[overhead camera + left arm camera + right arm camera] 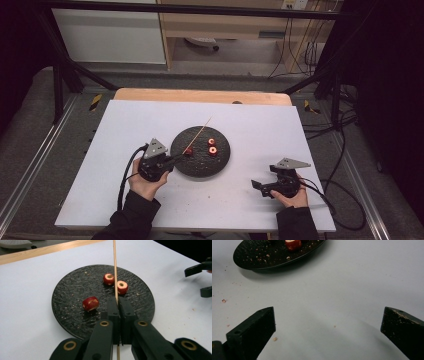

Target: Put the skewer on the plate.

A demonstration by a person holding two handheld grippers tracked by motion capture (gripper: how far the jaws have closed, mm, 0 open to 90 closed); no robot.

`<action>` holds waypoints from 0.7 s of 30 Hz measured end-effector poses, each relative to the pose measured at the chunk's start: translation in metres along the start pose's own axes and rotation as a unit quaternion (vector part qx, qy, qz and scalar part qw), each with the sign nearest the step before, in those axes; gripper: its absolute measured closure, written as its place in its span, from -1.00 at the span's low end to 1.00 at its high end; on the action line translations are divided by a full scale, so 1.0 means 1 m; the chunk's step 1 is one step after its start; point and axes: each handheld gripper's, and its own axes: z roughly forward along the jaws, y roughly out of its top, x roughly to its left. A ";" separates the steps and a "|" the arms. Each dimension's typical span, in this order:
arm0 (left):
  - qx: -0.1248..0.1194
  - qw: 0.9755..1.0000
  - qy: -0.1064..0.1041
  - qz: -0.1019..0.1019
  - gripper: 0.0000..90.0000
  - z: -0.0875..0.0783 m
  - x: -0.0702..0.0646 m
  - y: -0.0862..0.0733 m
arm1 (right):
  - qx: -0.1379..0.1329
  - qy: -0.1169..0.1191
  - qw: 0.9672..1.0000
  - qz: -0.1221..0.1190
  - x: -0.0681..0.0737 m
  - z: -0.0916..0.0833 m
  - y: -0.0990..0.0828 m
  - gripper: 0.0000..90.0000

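Black jaws of the left gripper [117, 303] fill the bottom of the left gripper view, pressed together on a thin wooden skewer [115, 267] that runs straight up between them and out over the plate. From the high view, the left hand [146, 184] grips the gripper's body from below at the plate's left edge, forearm coming in from the table's near side, jaws pointing toward the plate. The right gripper [256, 187] rests low over the bare white table [260, 130] to the plate's right, held by the right hand [292, 197]; its jaws stand wide apart with nothing between them.

On the round black plate [67, 292], textured and flecked with crumbs, lie three red fruit pieces: two cored ones [122, 287] near each other just beside the skewer, and a third [90, 303] apart to their left.
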 end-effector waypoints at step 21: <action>0.060 0.997 0.046 -0.002 0.96 0.072 -0.010 0.004 | 0.001 -0.001 1.000 -0.004 -0.002 -0.002 -0.003 -0.97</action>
